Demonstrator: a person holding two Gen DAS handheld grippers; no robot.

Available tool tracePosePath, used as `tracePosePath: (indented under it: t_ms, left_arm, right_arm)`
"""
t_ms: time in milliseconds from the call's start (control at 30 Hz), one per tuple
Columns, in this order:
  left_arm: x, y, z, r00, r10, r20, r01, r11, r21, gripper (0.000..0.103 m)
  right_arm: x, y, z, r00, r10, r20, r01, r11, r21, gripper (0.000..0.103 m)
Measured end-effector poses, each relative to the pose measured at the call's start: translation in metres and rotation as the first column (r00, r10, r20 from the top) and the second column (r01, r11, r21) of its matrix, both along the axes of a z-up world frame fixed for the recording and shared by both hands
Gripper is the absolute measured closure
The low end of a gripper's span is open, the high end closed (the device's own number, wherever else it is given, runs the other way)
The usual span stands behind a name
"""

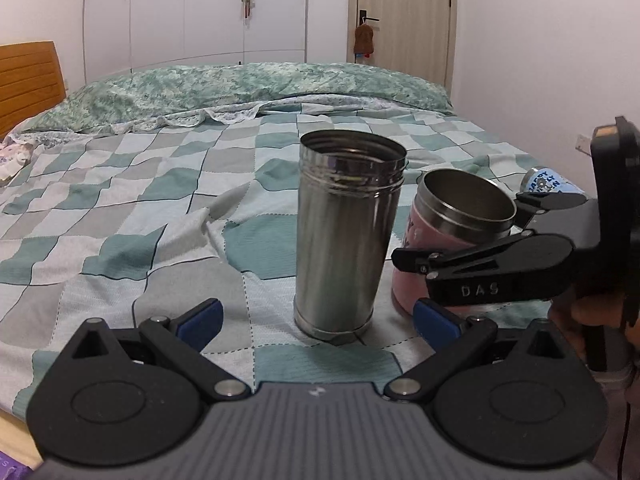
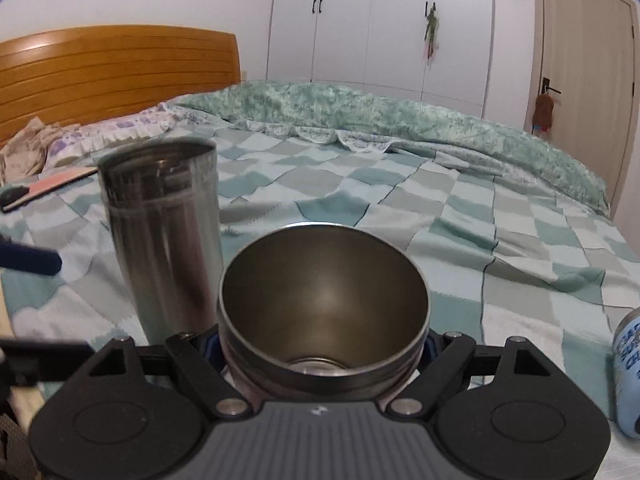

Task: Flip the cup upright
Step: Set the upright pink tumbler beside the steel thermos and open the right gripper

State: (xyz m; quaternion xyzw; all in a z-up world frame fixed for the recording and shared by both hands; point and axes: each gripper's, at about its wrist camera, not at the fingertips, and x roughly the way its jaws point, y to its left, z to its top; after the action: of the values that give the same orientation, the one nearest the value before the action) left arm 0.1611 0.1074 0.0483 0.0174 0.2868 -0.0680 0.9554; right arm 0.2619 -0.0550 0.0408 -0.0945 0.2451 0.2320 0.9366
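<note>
The tall steel cup (image 1: 346, 236) stands upright on the bed (image 1: 120, 208), near its front edge. The pink cup (image 1: 448, 236) stands just right of it, mouth up, between the fingers of the right gripper (image 2: 322, 346). The left gripper (image 1: 316, 320) sits before the tall cup, fingers either side of its base, apart from it. A printed can (image 1: 548, 182) lies behind the pink cup, toward the right edge. The folded duvet (image 1: 248, 88) lies along the far edge.
</note>
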Motion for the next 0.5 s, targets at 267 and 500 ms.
tracePosePath:
  t_ms: [267, 500]
  left_arm:
    - [-0.005, -0.002, 0.003, 1.000, 0.016, 0.023, -0.016, 1.000, 0.005, 0.000]
    - [-0.038, -0.015, 0.021, 0.991, 0.024, 0.128, -0.026, 1.000, 0.015, 0.000]
  right_arm:
    - [-0.008, -0.005, 0.005, 1.000, 0.004, -0.018, -0.004, 1.000, -0.001, 0.017]
    - [-0.048, -0.045, 0.028, 0.998, -0.012, 0.069, 0.005, 0.995, 0.100, 0.000]
